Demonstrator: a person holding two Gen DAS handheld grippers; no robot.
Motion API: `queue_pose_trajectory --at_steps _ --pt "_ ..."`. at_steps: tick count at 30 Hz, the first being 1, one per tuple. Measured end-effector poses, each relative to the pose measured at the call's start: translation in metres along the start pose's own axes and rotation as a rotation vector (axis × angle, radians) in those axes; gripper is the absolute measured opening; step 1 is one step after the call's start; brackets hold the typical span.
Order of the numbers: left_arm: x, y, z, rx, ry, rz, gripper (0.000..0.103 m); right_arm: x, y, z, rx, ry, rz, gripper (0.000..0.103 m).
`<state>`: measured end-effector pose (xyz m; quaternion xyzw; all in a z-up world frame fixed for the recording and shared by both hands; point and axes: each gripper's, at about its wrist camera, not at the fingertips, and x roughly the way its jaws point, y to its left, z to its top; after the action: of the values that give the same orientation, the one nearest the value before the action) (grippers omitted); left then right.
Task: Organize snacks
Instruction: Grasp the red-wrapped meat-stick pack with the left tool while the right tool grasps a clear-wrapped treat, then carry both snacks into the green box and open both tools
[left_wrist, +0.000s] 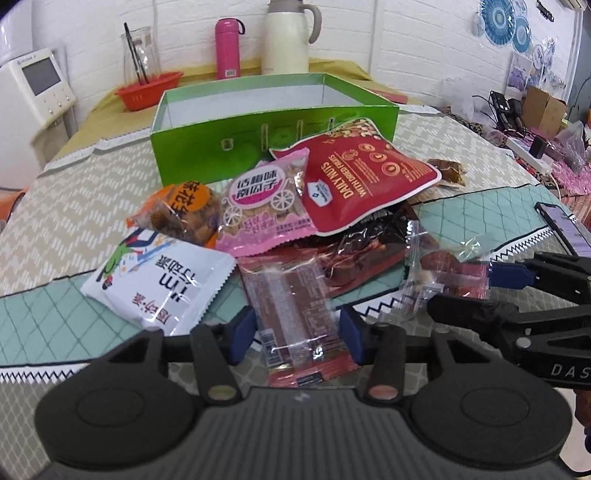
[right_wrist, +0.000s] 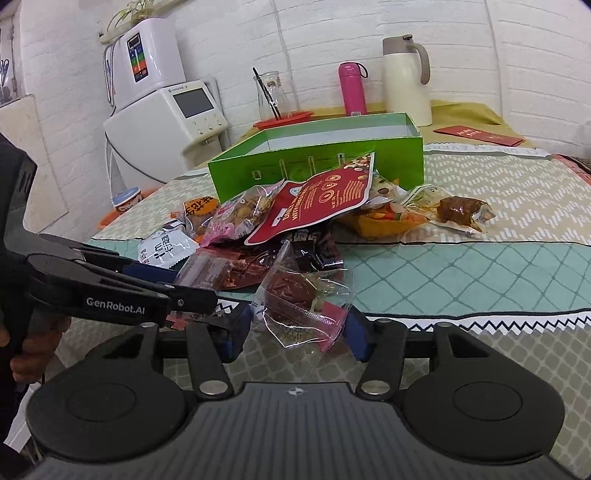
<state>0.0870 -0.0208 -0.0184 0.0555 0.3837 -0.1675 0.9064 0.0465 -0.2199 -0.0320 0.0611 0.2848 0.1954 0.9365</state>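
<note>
Left claw (left_wrist: 293, 326) astride red packet (left_wrist: 291, 306), table edge (left_wrist: 424, 306)

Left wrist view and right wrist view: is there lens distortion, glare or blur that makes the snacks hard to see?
Left wrist view: fisheye bends the green box rim, glare streaks the clear red packet, edges look soft. Right wrist view: the brick wall curves, the clear wrapper glints, its contents are hard to make out.

The phone (left_wrist: 565, 225) runs off the frame's right edge — small pack print unreadable
</note>
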Motion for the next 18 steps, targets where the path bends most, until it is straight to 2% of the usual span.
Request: queue_pose_trajectory --at_steps 1,2,3,4,5,6,8,9,11,15,18 --pt "0.0 0.001 0.0 -0.005 0.001 -0.001 0.051 0.001 0.001 0.0 -0.002 0.002 0.0 0.097" --pt "0.001 0.003 0.0 -0.015 0.001 0.007 0.058 0.003 0.002 0.001 -0.003 0.002 0.0 0.099" --pt "0.002 0.005 -0.001 -0.021 -0.006 0.007 0.059 0.003 0.003 0.001 -0.004 0.001 -0.002 0.101" --pt "0.002 0.005 -0.002 -0.014 -0.01 0.009 0.06 0.004 0.003 0.001 -0.004 0.0 -0.004 0.101" --pt "0.002 0.004 -0.002 -0.001 -0.01 0.01 0.053 0.006 0.004 0.001 -0.005 0.001 -0.009 0.101" --pt "0.001 0.002 -0.002 0.005 -0.013 0.003 0.051 0.008 0.003 0.0 -0.006 0.005 -0.012 0.1" --pt "-0.001 0.002 -0.003 0.001 -0.017 -0.006 0.042 0.009 0.002 -0.001 -0.008 -0.007 -0.002 0.093" --pt "-0.003 0.002 -0.002 -0.005 -0.021 -0.012 0.04 0.008 0.001 -0.001 0.005 -0.009 0.001 0.088" --pt "-0.008 0.004 -0.003 -0.02 -0.019 -0.033 0.038 0.0 0.002 0.001 0.009 -0.029 0.014 0.068" --pt "-0.024 0.009 -0.003 -0.05 -0.032 -0.103 0.037 -0.013 0.006 0.007 -0.029 -0.061 -0.01 0.064" --pt "-0.04 0.014 0.001 -0.078 -0.061 -0.164 0.037 -0.023 0.005 0.014 -0.02 -0.101 0.007 0.064"
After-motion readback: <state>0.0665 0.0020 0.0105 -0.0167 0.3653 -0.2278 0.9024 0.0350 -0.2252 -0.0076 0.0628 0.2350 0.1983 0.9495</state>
